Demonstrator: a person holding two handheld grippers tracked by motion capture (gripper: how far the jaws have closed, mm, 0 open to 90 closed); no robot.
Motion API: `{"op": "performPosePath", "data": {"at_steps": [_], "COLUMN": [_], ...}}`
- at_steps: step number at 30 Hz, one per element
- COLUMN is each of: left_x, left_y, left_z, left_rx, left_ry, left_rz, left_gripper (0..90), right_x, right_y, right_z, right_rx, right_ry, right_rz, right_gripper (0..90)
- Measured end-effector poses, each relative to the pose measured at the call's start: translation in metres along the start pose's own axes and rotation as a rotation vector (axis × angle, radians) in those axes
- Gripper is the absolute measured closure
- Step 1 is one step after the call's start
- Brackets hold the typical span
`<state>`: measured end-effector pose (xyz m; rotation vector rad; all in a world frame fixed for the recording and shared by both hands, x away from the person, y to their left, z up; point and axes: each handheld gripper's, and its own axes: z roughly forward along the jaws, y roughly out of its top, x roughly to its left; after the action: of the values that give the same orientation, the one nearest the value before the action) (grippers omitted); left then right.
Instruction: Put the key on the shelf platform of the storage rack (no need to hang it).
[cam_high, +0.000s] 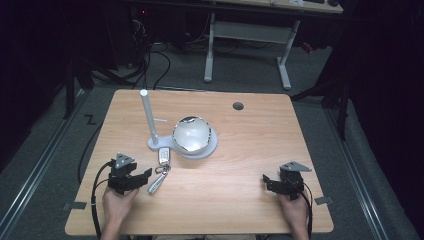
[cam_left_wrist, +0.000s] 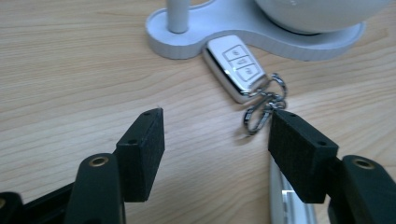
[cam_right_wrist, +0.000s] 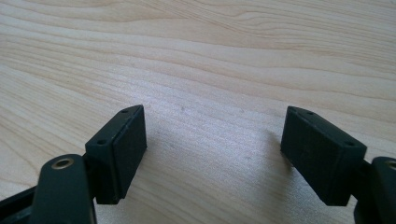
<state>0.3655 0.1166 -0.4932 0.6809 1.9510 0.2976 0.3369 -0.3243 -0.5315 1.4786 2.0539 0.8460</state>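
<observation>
Your left gripper (cam_left_wrist: 215, 135) is spread wide with nothing in it, near the car key (cam_left_wrist: 235, 67) that lies touching the white stand (cam_left_wrist: 187, 39). Slide forward and pinch the key's middle (not the rings). Your right gripper (cam_right_wrist: 212, 149) is wide too, over bare table (cam_right_wrist: 196, 56).

Matt wood table (cam_high: 240, 165) (glossy chromed key fob (cam_left_wrist: 236, 67)).
</observation>
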Motion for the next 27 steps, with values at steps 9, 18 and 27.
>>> {"op": "performPosePath", "data": {"at_steps": [9, 18, 27], "left_x": [-0.012, -0.013, -0.011], "left_y": [-0.026, -0.042, -0.053], "left_z": [-0.003, 0.002, 0.009], "left_rx": [0.063, 0.106, 0.107], "left_ry": [0.002, 0.021, 0.042], "left_rz": [0.063, 0.109, 0.160], "left_gripper": [38.5, 50.1, 54.6], "right_x": [0.000, 0.000, 0.000], "right_y": [0.000, 0.000, 0.000], "right_z": [0.000, 0.000, 0.000], "right_rx": [0.000, 0.000, -0.001], "right_ry": [0.000, 0.000, 0.000], "right_rz": [0.001, 0.000, -0.002], "right_gripper": [22.8, 22.8, 22.8]}}
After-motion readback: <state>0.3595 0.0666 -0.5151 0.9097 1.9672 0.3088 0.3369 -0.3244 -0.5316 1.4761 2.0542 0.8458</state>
